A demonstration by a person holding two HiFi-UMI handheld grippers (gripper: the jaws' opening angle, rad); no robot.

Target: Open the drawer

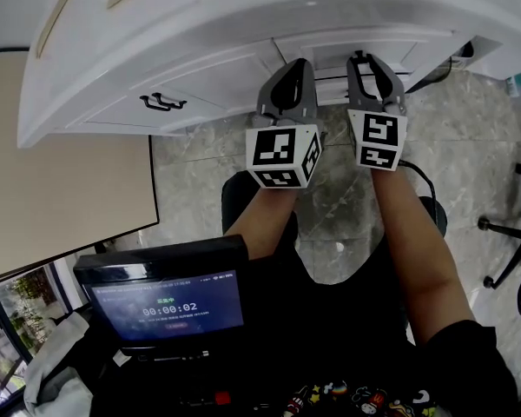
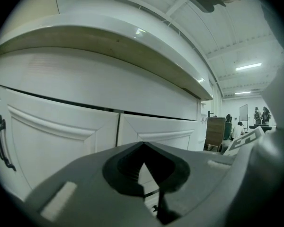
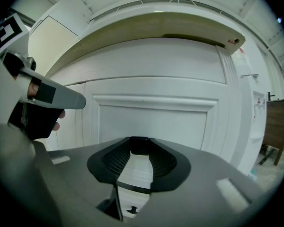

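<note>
A: Where is the drawer?

B: Upper centre of the head view, under the overhanging white top of the cabinet. Its panelled white front fills the middle of the right gripper view. It sits flush with the fronts beside it, so it is closed.

A: And the 2 grippers?

B: Both point at that front from just below it, side by side near the centre of the head view. The left gripper is just left of the right gripper, and I cannot tell whether either touches the cabinet.

A: Is the left claw clenched?

B: Yes. In its own view the tips meet at a point, with only the hollow behind them showing white panel. Nothing is held.

A: The right claw?

B: The same: tips together, nothing between them.

A: Anything else on the cabinet?

B: A black handle on the neighbouring front, left of centre in the head view and well apart from both grippers.

A: What lies lower in the frame?

B: A dark screen at lower left shows 00:00:02. Grey marbled floor lies beneath the arms, and an office chair stands at the right edge.
</note>
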